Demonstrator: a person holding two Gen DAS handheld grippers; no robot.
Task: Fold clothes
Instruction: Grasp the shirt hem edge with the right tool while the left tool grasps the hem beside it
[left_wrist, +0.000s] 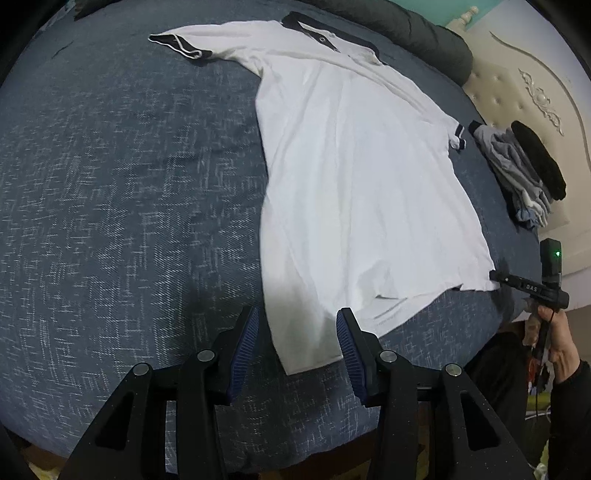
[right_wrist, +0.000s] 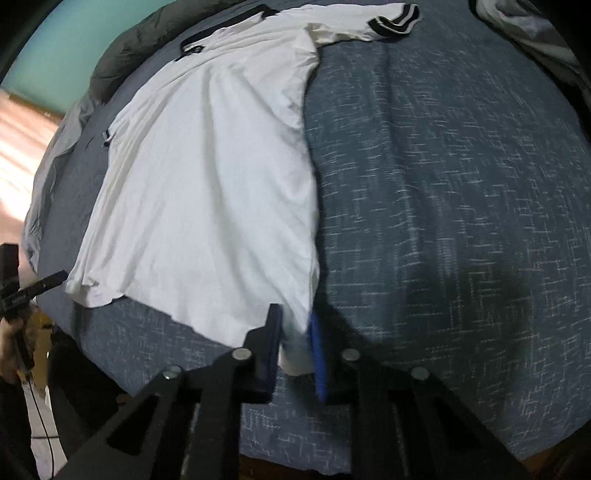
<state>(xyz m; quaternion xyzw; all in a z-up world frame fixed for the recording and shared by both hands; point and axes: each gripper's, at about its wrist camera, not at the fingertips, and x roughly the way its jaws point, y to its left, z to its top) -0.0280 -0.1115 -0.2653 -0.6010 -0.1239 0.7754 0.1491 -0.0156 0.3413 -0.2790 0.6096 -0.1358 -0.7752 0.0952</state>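
A blue woven bedspread fills both views, and a white polo shirt is spread flat on it, sleeves out and no fold seen. The left gripper is held apart over one hem corner; the right gripper is clamped on the other. Open bedspread lies either side, with a clothes pile near the headboard.

A home bedroom: blue bedspread, tufted headboard.
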